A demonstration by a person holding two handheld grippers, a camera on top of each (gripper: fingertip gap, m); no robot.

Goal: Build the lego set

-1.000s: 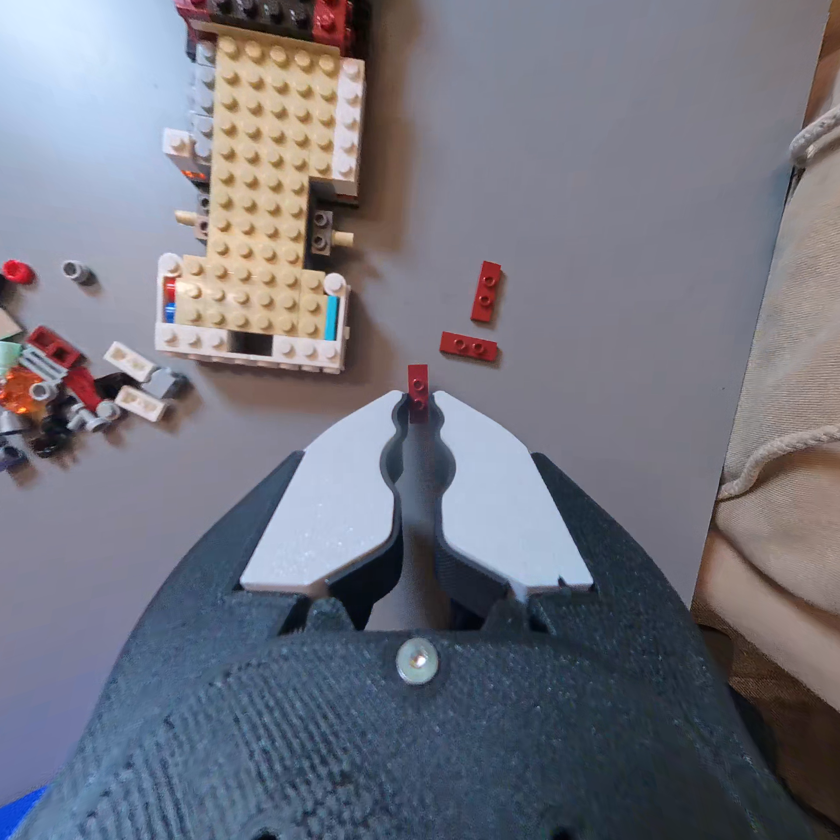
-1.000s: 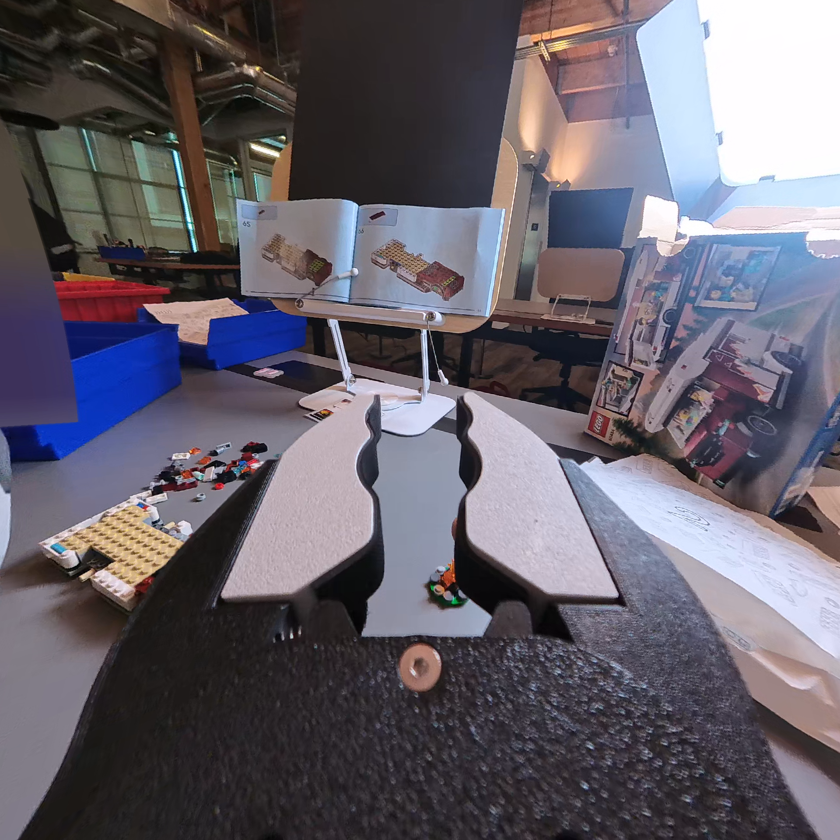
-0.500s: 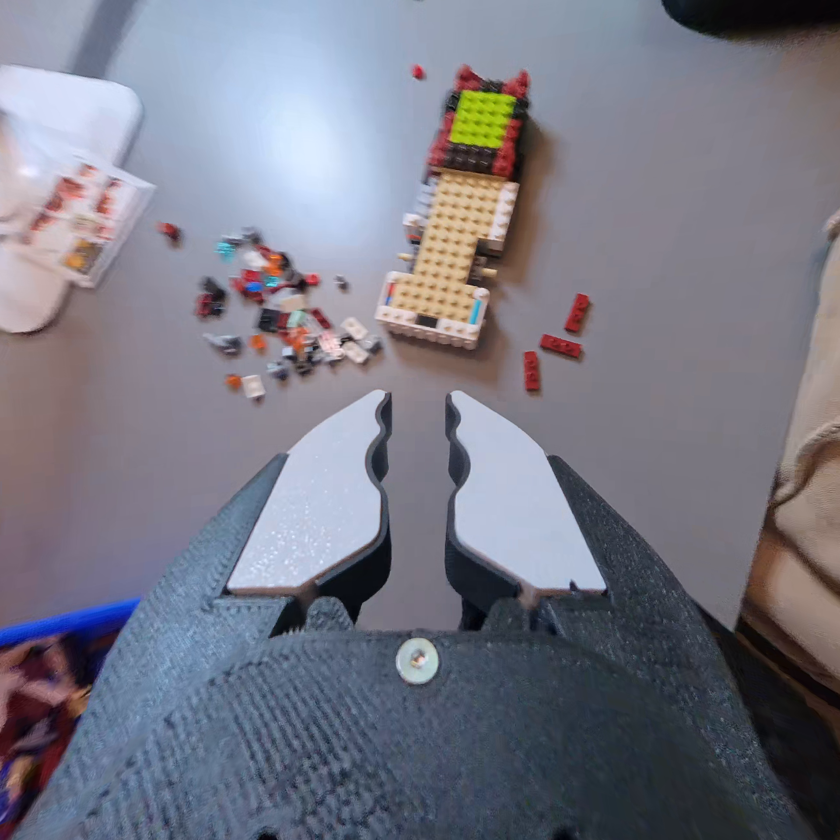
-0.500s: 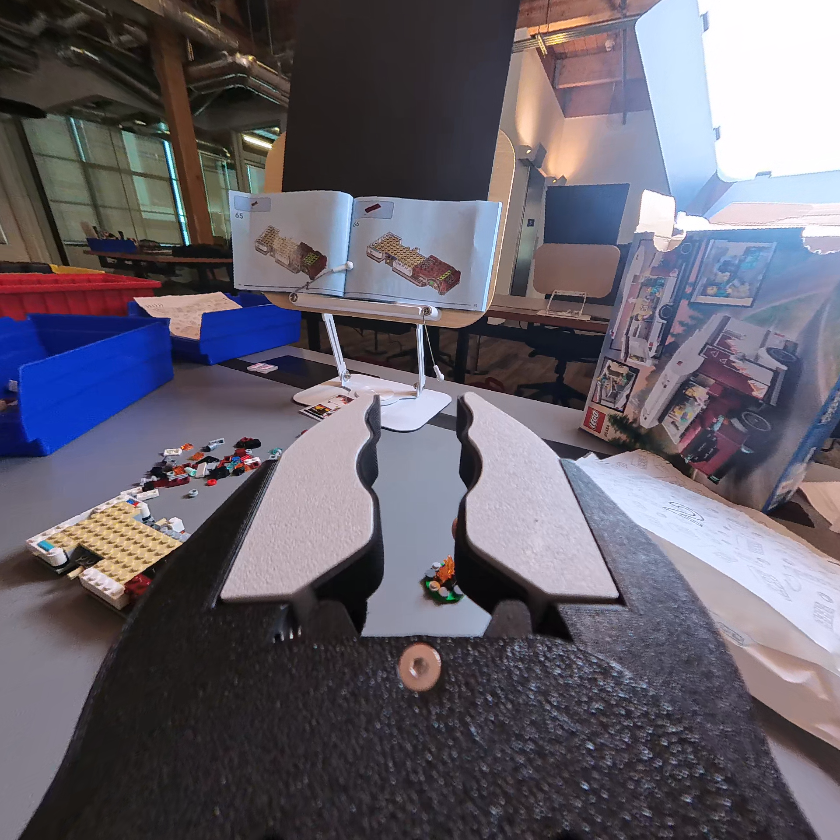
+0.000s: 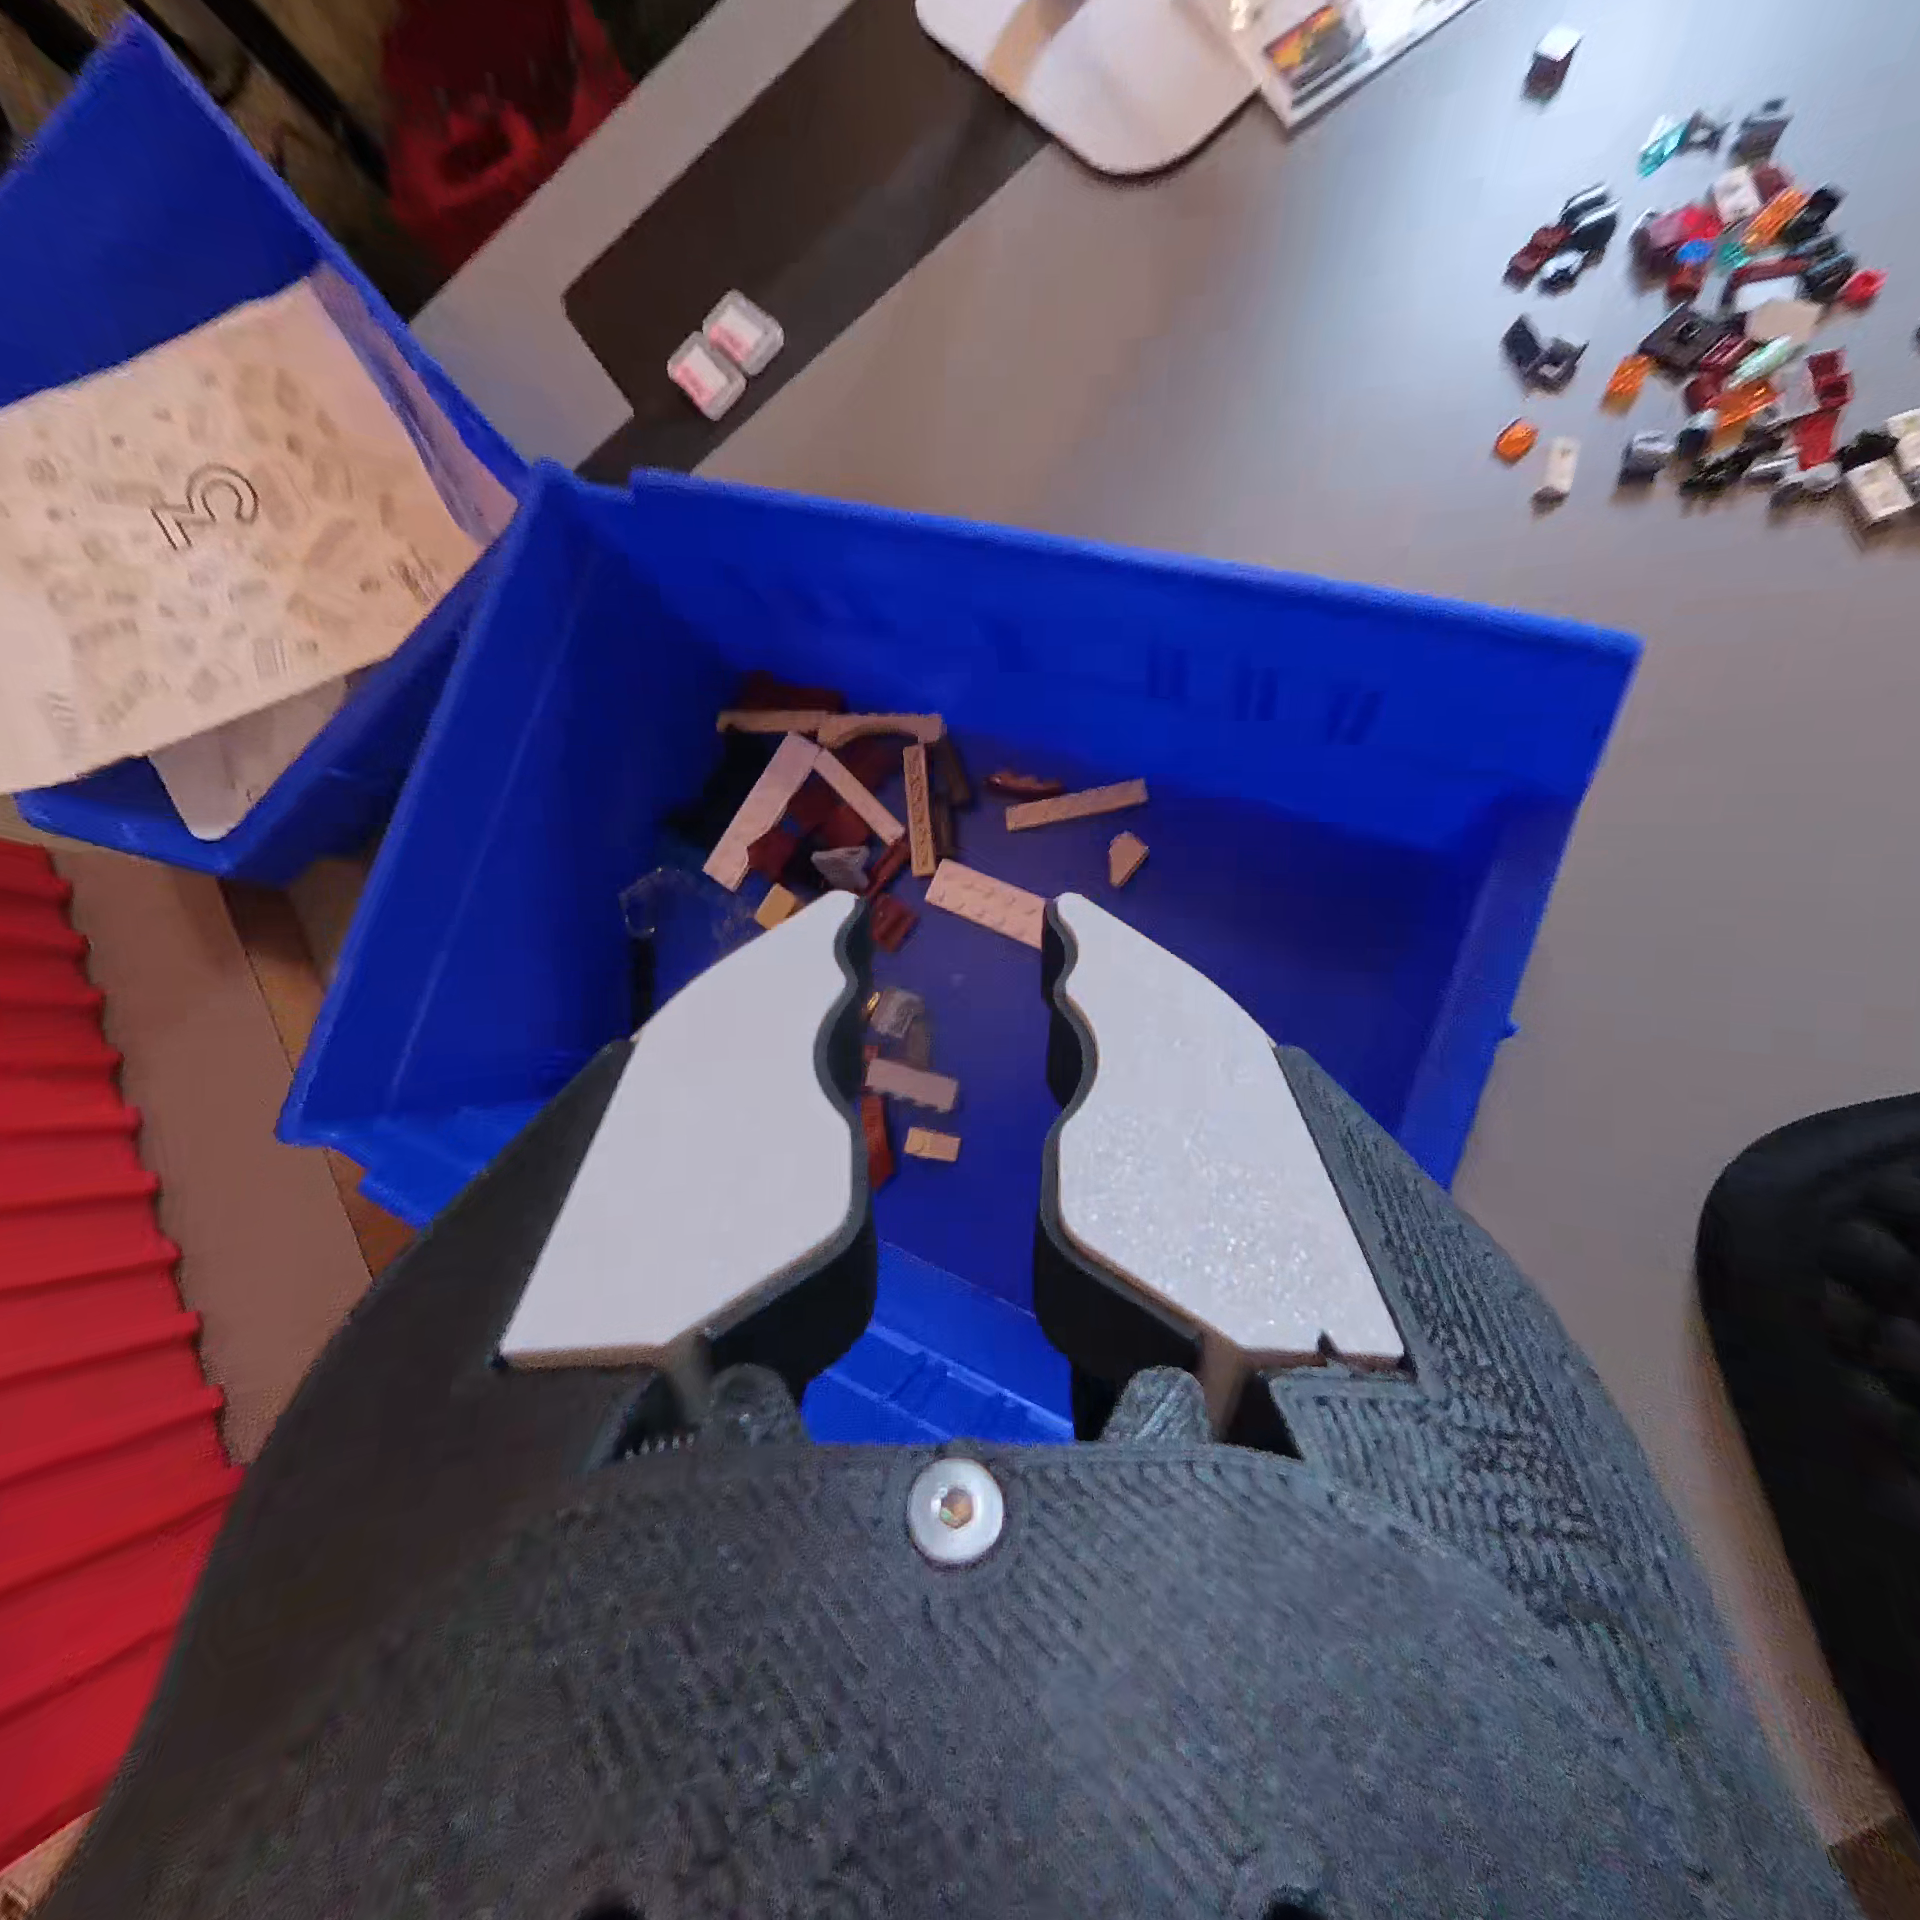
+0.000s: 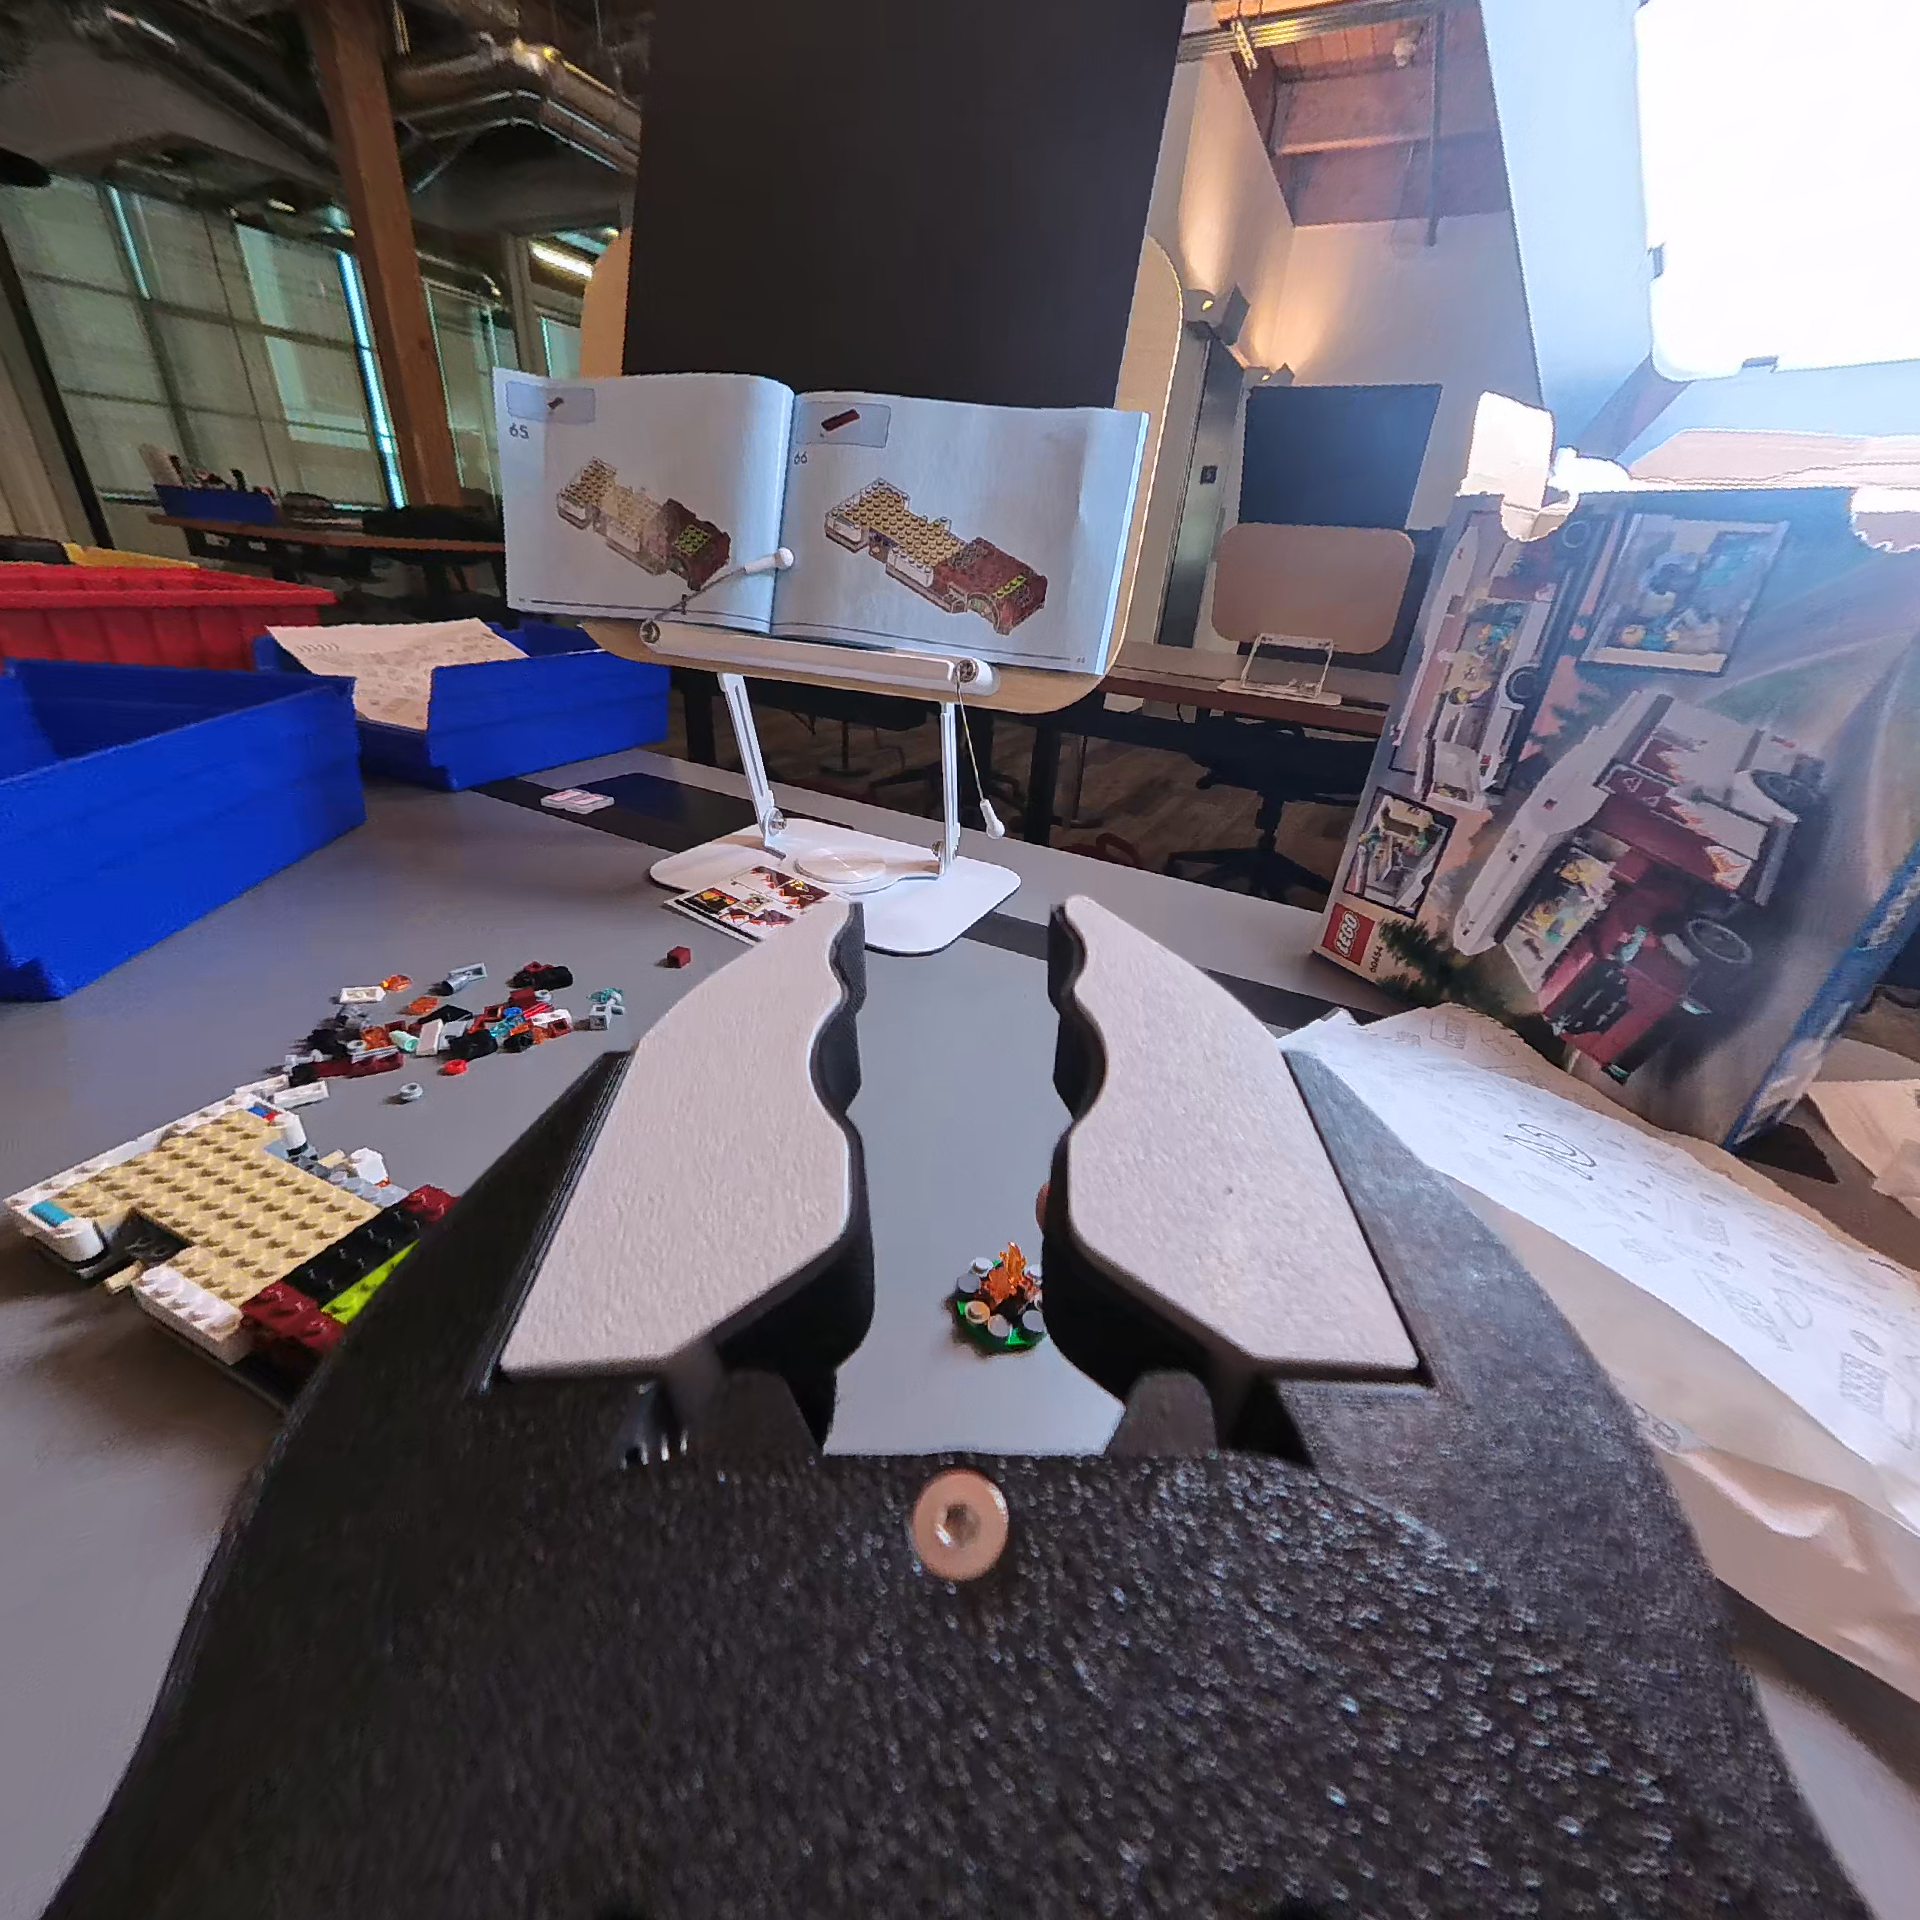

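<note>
My left gripper (image 5: 951, 914) is open and holds nothing. It hangs over a blue bin (image 5: 1174, 644) with several loose tan, white and dark red plates (image 5: 831, 800) on its floor. A white plate (image 5: 985, 902) lies just beyond the fingertips. My right gripper (image 6: 954, 925) is open and holds nothing, above the grey table (image 6: 499, 904). A small green round piece with an orange flame (image 6: 1000, 1304) sits on the table under its fingers. The part-built tan, white and dark red model (image 6: 223, 1216) lies to its left.
A pile of small loose pieces (image 6: 447, 1023) lies left of centre; it also shows in the left wrist view (image 5: 1756, 343). An open booklet on a white stand (image 6: 821, 520) is ahead. A picture box (image 6: 1621, 790) and printed paper bags (image 6: 1621, 1247) are right. More blue (image 6: 520, 696) and red (image 6: 145, 608) bins stand left. The tips of one gripper are about 55 cm away from the tips of the other. My left gripper is the nearer one to the white plate (image 5: 985, 902): about 12 cm, against 55 cm.
My left gripper let go of a small dark red plate beside the model, opened, and swung left over the blue bin. My right gripper stayed open and barely moved.
</note>
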